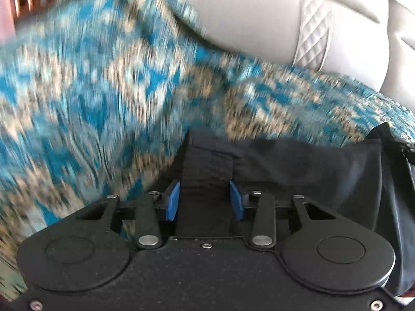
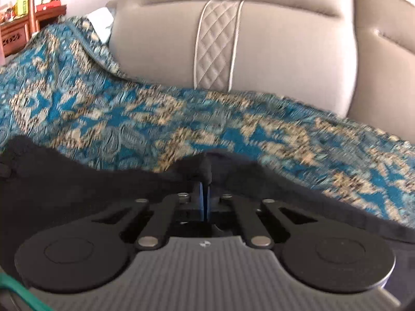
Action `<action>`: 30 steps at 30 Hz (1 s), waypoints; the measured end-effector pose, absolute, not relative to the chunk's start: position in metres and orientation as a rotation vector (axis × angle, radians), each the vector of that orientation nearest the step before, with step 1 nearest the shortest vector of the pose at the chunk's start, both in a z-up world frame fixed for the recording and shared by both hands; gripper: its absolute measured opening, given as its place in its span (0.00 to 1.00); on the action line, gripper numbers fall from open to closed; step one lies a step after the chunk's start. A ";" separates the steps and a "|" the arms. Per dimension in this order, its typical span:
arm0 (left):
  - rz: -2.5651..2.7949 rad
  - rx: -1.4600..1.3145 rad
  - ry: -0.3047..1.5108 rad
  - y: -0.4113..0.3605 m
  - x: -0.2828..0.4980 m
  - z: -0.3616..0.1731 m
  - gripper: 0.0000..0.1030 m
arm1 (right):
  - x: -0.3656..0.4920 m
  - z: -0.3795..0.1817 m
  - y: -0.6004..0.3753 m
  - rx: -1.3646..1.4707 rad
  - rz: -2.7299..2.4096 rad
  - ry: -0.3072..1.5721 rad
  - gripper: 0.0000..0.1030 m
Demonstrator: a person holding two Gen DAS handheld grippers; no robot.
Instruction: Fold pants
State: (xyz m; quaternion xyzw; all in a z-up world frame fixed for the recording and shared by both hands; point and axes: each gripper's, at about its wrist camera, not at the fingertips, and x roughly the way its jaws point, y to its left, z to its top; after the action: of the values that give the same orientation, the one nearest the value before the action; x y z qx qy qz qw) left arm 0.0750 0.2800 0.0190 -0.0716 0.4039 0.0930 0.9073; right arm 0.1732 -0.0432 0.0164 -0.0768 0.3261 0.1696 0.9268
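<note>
The black pants lie over a blue and beige patterned cover. In the left wrist view, my left gripper has its blue pads a hand's width apart, with a thick band of the black cloth between them; the pads press its sides. In the right wrist view, my right gripper has its blue pads pressed together on a raised fold of the black pants. The cloth spreads left and right under that gripper.
The patterned cover drapes a grey leather sofa whose backrest has a quilted strip. A wooden cabinet with small items stands at the far left. The left wrist view is motion-blurred.
</note>
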 end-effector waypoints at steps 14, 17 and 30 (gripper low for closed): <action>0.246 -0.075 0.827 0.290 0.142 0.014 0.38 | 0.229 0.024 -0.040 -0.090 0.247 0.673 0.03; 0.252 -0.093 0.839 0.292 0.144 0.005 0.38 | 0.226 0.021 -0.060 0.045 0.349 0.696 0.12; 0.281 -0.088 0.783 0.288 0.133 0.020 0.38 | 0.205 0.004 -0.073 -0.141 0.466 0.713 0.67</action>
State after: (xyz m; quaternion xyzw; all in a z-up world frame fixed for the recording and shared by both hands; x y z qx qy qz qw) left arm 0.1326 0.2882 0.0199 -0.0428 0.3803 0.1366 0.9137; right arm 0.2051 -0.0725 0.0036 -0.0682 0.3456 0.2260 0.9082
